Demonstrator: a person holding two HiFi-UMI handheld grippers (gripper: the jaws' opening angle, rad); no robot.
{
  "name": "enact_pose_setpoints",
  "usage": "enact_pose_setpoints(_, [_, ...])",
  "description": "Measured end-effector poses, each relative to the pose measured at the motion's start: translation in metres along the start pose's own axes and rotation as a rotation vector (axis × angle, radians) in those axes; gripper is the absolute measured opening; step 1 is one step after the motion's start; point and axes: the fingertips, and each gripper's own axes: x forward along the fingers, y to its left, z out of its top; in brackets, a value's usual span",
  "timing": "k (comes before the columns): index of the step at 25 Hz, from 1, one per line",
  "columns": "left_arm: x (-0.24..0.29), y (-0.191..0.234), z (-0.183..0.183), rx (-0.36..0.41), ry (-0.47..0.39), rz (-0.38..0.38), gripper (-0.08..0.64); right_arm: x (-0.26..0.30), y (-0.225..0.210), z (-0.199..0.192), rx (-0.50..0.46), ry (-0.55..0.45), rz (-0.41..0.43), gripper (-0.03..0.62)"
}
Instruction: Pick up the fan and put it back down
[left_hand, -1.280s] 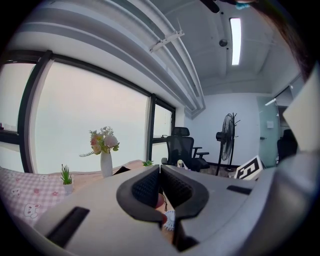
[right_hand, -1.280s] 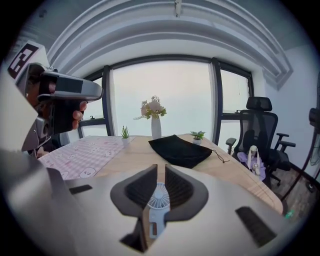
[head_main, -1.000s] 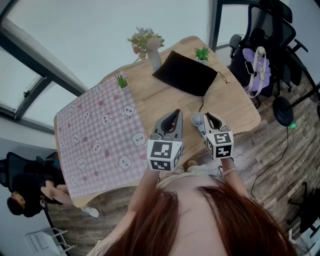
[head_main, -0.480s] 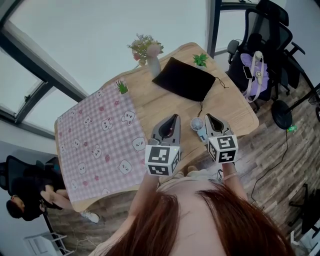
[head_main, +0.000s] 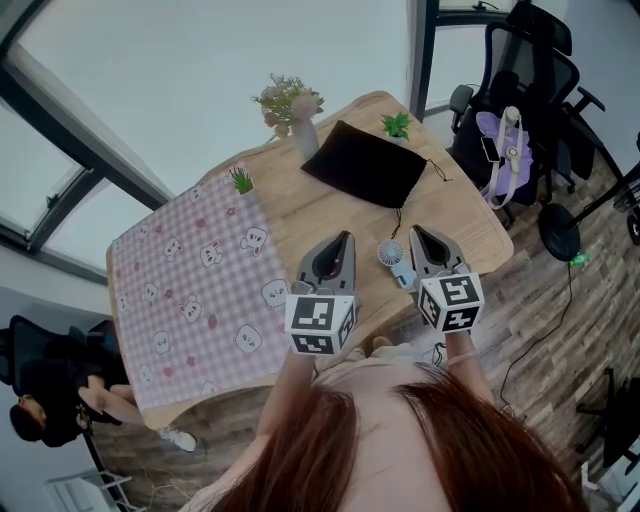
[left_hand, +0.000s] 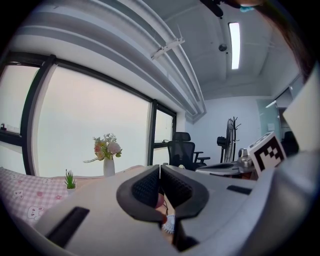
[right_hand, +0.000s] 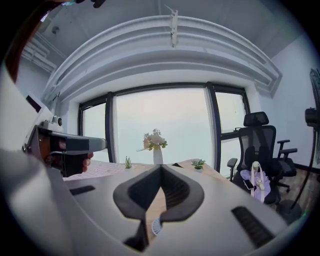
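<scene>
While the fan lies on the table between the left gripper and the right gripper, both jaw pairs are clenched on nothing. A fan awaiting lifting and one already returned are fitted equally. Closed tips are best kept clear of it, so near the edge.

An office is indicated: a black swivel chair is recorded right of the right gripper, tall windows ahead of it, a wooden desk beneath.
</scene>
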Motion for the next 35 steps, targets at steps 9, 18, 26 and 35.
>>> enact_pose_setpoints(9, [-0.001, 0.006, 0.004, -0.003, -0.009, 0.013, 0.012, -0.007, 0.002, 0.026, -0.016, -0.054, 0.012, 0.000])
enact_pose_setpoints(18, [-0.002, 0.011, 0.007, -0.001, -0.016, 0.022, 0.012, -0.012, 0.003, 0.040, -0.029, -0.086, 0.019, 0.000])
enact_pose_setpoints(26, [-0.002, 0.014, 0.008, -0.013, -0.011, 0.020, 0.012, -0.012, 0.007, 0.047, -0.047, -0.091, 0.024, 0.000])
enact_pose_setpoints(35, [-0.002, 0.017, 0.008, -0.016, -0.002, 0.026, 0.012, -0.010, 0.008, 0.047, -0.056, -0.082, 0.027, 0.000])
